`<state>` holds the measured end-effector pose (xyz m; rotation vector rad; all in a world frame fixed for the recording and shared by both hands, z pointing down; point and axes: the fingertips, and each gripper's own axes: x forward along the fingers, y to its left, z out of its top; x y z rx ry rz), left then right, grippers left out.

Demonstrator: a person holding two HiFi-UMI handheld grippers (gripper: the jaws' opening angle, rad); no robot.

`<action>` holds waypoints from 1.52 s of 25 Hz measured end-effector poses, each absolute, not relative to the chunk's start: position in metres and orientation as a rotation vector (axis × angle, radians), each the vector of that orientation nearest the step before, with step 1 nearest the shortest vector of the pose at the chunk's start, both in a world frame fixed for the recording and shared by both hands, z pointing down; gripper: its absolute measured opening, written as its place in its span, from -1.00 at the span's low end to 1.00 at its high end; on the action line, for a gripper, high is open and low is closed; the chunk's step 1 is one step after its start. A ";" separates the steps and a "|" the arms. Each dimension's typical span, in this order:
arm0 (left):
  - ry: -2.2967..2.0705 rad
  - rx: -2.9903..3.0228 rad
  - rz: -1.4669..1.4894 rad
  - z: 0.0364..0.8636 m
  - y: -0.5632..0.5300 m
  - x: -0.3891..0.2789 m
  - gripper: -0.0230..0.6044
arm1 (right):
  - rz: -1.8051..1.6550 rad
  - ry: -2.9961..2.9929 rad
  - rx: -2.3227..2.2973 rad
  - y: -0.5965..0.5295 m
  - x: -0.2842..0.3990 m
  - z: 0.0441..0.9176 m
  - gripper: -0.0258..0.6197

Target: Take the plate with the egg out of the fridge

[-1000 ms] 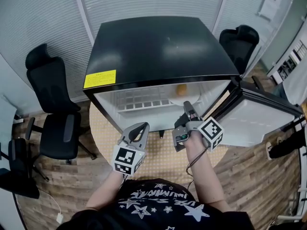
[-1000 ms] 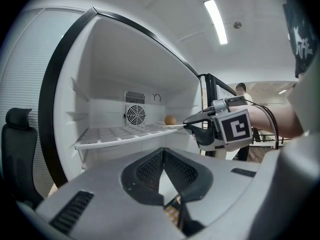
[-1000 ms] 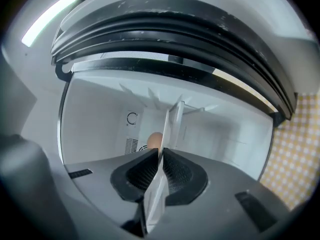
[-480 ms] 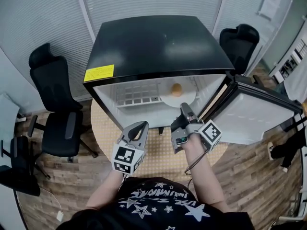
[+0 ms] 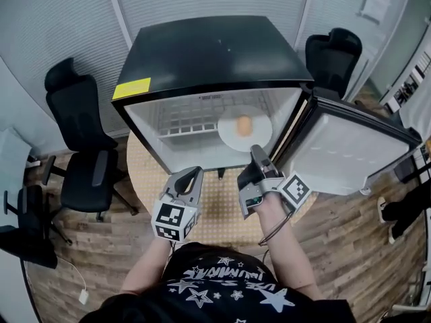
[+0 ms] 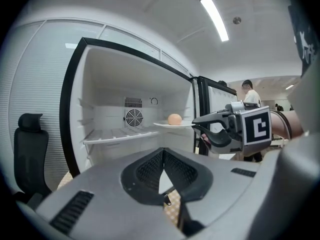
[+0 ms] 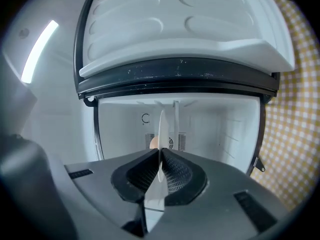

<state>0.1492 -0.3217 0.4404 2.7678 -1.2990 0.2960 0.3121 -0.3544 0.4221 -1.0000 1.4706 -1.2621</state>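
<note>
The round white plate (image 5: pixel 259 132) carrying the brown egg (image 5: pixel 243 123) sits level in the right part of the open black fridge (image 5: pixel 209 52), beside the fridge's white wire shelf (image 5: pixel 183 122). Just in front of the fridge's opening, the right claw (image 5: pixel 256 153) is clamped on the plate's near rim, and the right gripper view shows the plate edge-on between the pressed pads. The left claw (image 5: pixel 194 174) hangs in front of the fridge's left half, its jaws closed together on nothing. The white-lined door (image 5: pixel 343 155) stands swung open at the fridge's right side. A black office chair (image 5: pixel 81 133) stands left of the fridge.
</note>
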 end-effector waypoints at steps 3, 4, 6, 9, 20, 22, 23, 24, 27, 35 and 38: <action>-1.325 2.748 0.315 0.444 -0.309 0.149 -0.90 | -1.284 1.479 -0.973 -0.339 0.310 0.428 -0.80; -1.335 2.741 0.320 0.445 -0.304 0.149 -0.90 | -1.294 1.481 -0.963 -0.334 0.309 0.430 -0.80; -1.354 2.727 0.332 0.446 -0.295 0.150 -0.90 | -1.311 1.498 -0.944 -0.323 0.306 0.434 -0.80; -1.386 2.710 0.349 0.447 -0.281 0.149 -0.90 | -1.319 1.575 -0.934 -0.306 0.298 0.439 -0.80; -1.408 2.678 0.326 0.449 -0.255 0.150 -0.90 | -1.367 1.637 -0.876 -0.268 0.279 0.454 -0.80; -1.400 2.684 0.318 0.448 -0.256 0.150 -0.90 | -1.359 1.639 -0.889 -0.263 0.280 0.453 -0.80; -1.393 2.688 0.315 0.448 -0.257 0.149 -0.90 | -1.354 1.638 -0.899 -0.261 0.281 0.453 -0.80; -1.386 2.692 0.311 0.447 -0.258 0.149 -0.90 | -1.350 1.635 -0.908 -0.260 0.282 0.453 -0.80; -1.356 2.706 0.304 0.445 -0.260 0.146 -0.90 | -1.337 1.610 -0.924 -0.257 0.281 0.452 -0.80; -1.258 2.772 0.303 0.442 -0.255 0.113 -0.90 | -1.256 1.585 -0.970 -0.251 0.249 0.445 -0.80; -1.225 2.794 0.294 0.440 -0.254 0.097 -0.90 | -1.232 1.556 -0.976 -0.245 0.234 0.442 -0.80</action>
